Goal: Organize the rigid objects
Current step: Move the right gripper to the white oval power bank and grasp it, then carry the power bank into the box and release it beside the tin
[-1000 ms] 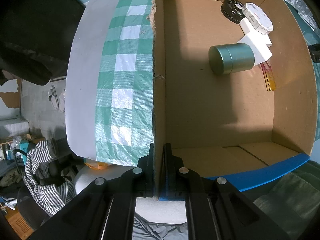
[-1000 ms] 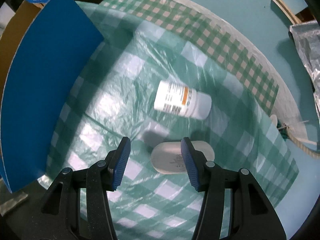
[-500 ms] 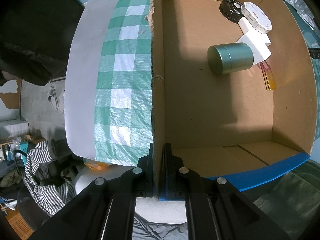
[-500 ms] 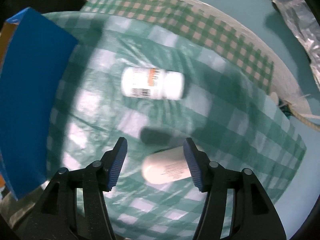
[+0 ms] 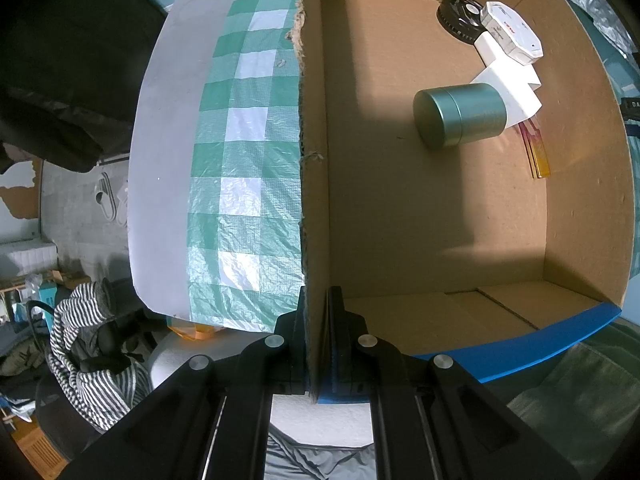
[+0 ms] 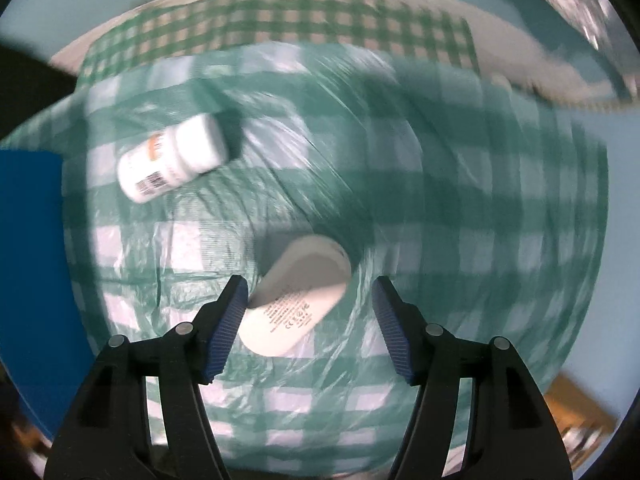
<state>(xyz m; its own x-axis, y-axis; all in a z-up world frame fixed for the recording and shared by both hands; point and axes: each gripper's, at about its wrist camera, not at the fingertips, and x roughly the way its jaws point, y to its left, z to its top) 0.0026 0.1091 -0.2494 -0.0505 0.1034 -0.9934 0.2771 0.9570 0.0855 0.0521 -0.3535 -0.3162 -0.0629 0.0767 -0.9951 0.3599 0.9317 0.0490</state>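
The left claw point(image 5: 318, 340) is clenched on the cardboard box point(image 5: 440, 208) wall, steadying it. The right claw point(image 6: 308, 320) hangs released over the white oval case point(image 6: 298, 302) on the checked table point(image 6: 460, 220); its jaws have just been opening. The case lies slantwise, so closing now could skid it aside. Since earlier, the pill bottle point(image 6: 172, 164) sits farther left.
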